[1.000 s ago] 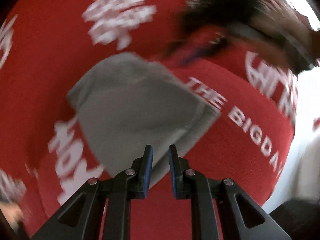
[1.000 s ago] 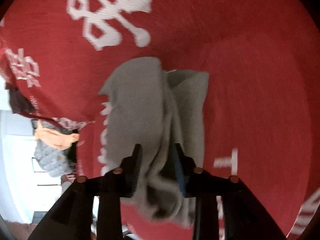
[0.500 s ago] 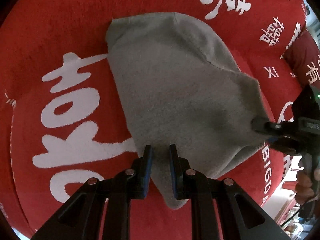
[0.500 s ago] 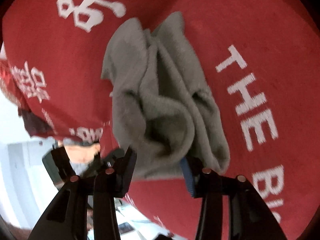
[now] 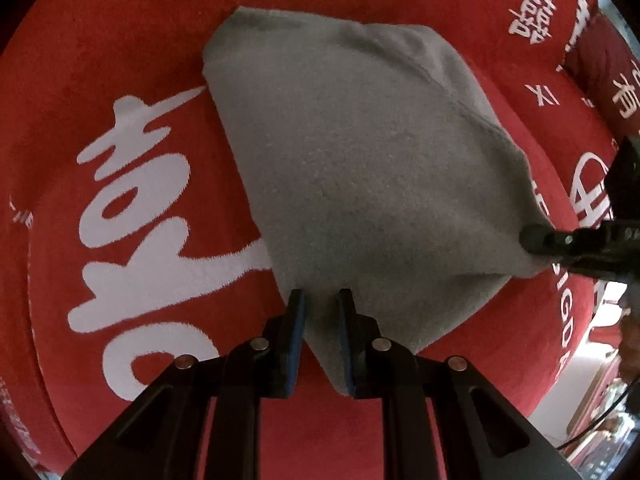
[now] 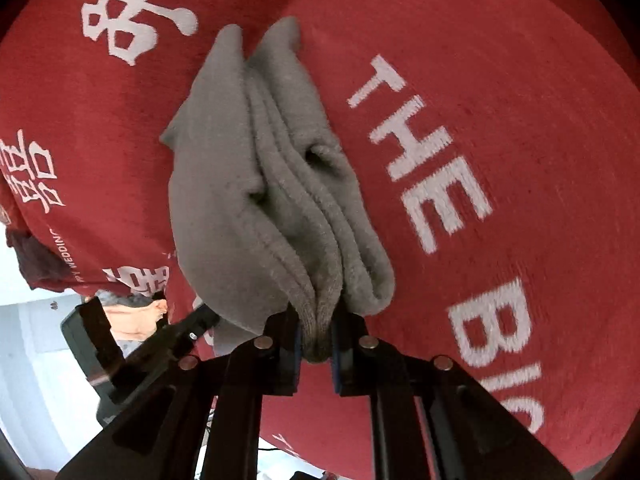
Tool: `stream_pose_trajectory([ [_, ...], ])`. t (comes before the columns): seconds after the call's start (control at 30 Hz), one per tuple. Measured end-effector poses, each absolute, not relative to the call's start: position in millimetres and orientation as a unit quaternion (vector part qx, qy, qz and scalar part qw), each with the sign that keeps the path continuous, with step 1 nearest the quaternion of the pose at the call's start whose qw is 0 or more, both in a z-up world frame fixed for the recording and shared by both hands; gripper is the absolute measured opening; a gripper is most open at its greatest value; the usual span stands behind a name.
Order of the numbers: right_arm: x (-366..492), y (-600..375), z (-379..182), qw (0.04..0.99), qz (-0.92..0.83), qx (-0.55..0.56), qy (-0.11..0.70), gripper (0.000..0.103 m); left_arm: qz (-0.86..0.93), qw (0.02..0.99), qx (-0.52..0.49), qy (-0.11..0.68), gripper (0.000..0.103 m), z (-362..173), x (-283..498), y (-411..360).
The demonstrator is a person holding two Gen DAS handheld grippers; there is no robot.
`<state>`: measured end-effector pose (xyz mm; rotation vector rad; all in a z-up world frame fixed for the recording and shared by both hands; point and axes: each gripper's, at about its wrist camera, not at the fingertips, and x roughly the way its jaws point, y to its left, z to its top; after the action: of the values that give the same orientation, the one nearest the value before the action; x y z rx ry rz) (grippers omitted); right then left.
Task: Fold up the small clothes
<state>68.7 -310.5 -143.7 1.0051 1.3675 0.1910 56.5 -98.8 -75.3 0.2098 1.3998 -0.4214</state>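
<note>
Here, a small grey fleece garment [image 5: 360, 168] is seen spread over a red plush blanket [image 5: 100, 60] printed with large white characters and letters. In the left wrist view, the near corner of the grey cloth is pinched between the blue-padded black fingers of the left gripper [image 5: 320, 336], whose jaws are drawn nearly together on the fabric. At the right edge of the same view, the far corner of the garment is gripped by the tip of the right gripper [image 5: 536, 238], and the cloth is stretched fairly flat between the two corners. In the right wrist view, the garment [image 6: 256, 184] is shown bunched into several lengthwise pleats that run away from the camera, with its thick hemmed edge gathered between the pads of the right gripper [image 6: 316, 336]. Those jaws are closing, and the folded hem is squeezed between them. The words "THE BIG" [image 6: 440, 208] are read on the blanket just to the right of the cloth. At the lower left of that view, the black body of the left gripper [image 6: 132, 344] is visible beside the garment's edge.
</note>
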Motion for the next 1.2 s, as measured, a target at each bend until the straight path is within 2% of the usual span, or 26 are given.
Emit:
stream_pose_trajectory([
  [0.03, 70, -311, -138, 0.657, 0.083, 0.432, 0.612, 0.023, -0.193, 0.737, 0.089, 0.642, 0.018, -73, 58, -97],
  [0.17, 74, -321, -98, 0.678, 0.096, 0.382, 0.621, 0.03, -0.221, 0.732, 0.028, 0.644, 0.018, -56, 62, -84],
  [0.2, 77, -324, -87, 0.688, 0.106, 0.368, 0.617, 0.035, -0.237, 0.729, 0.02, 0.642, 0.018, -51, 62, -84],
  [0.23, 81, -325, -78, 0.695, 0.118, 0.356, 0.613, 0.044, -0.254, 0.724, 0.026, 0.641, 0.018, -49, 60, -86],
  [0.3, 83, -320, -73, 0.679, 0.149, 0.367, 0.618, 0.048, -0.27, 0.715, 0.049, 0.644, 0.018, -48, 54, -93],
  [0.43, 63, -290, -94, 0.627, 0.182, 0.413, 0.635, 0.048, -0.283, 0.696, 0.029, 0.659, 0.018, -56, 49, -89],
  [0.63, 56, -288, -122, 0.614, 0.136, 0.491, 0.602, 0.048, -0.333, 0.705, 0.132, 0.612, 0.018, -48, 17, -111],
  [0.8, 51, -306, -113, 0.618, 0.133, 0.473, 0.614, 0.048, -0.359, 0.706, 0.236, 0.563, 0.018, -56, -5, -139],
  [1.03, 46, -305, -111, 0.616, 0.138, 0.472, 0.616, 0.048, -0.346, 0.719, 0.285, 0.531, 0.018, -78, -2, -159],
  [1.07, 48, -302, -111, 0.615, 0.14, 0.47, 0.617, 0.048, -0.346, 0.718, 0.287, 0.531, 0.011, -77, 0, -155],
  [1.1, 49, -301, -110, 0.614, 0.144, 0.47, 0.617, 0.048, -0.346, 0.718, 0.286, 0.532, 0.0, -75, 0, -154],
  [1.2, 52, -299, -101, 0.621, 0.154, 0.458, 0.616, 0.048, -0.35, 0.715, 0.272, 0.54, 0.0, -72, 0, -144],
])
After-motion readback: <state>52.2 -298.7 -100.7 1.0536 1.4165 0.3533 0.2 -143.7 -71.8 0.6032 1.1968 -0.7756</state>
